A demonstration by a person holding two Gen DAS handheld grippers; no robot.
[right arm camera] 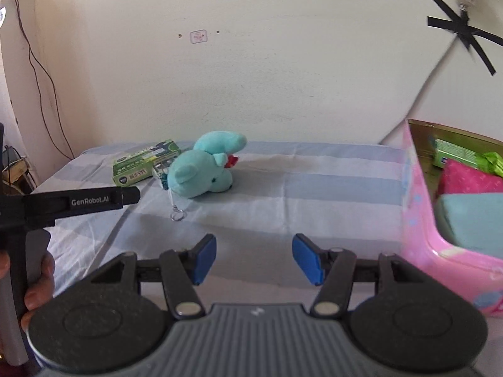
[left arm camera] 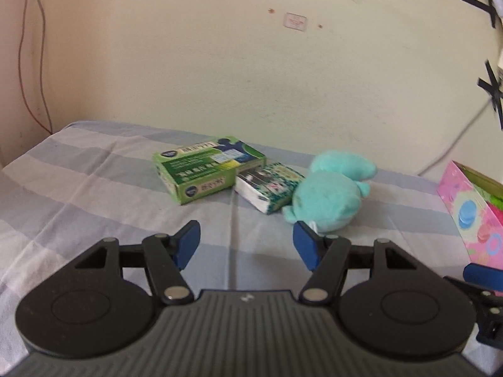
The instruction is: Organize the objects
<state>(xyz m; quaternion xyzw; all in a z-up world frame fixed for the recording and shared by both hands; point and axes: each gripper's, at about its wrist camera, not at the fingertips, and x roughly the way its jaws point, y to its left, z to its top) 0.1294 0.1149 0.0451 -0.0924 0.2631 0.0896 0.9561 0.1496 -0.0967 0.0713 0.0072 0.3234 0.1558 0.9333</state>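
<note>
You are holding the left gripper (left arm camera: 246,245) and the right gripper (right arm camera: 254,259) above the striped bed sheet (right arm camera: 298,194), both with jaws spread and pinching nothing. The teal plush toy (right arm camera: 201,169) is lying near the wall, touching the small packet (left arm camera: 268,187) beside the green box (left arm camera: 207,169), and the pink box (right arm camera: 421,220) is standing at your right

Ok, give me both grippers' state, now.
Left gripper: open, holding nothing.
Right gripper: open, holding nothing.

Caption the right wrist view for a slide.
Open right claw above striped bed; teal plush ahead, pink box at right.
</note>
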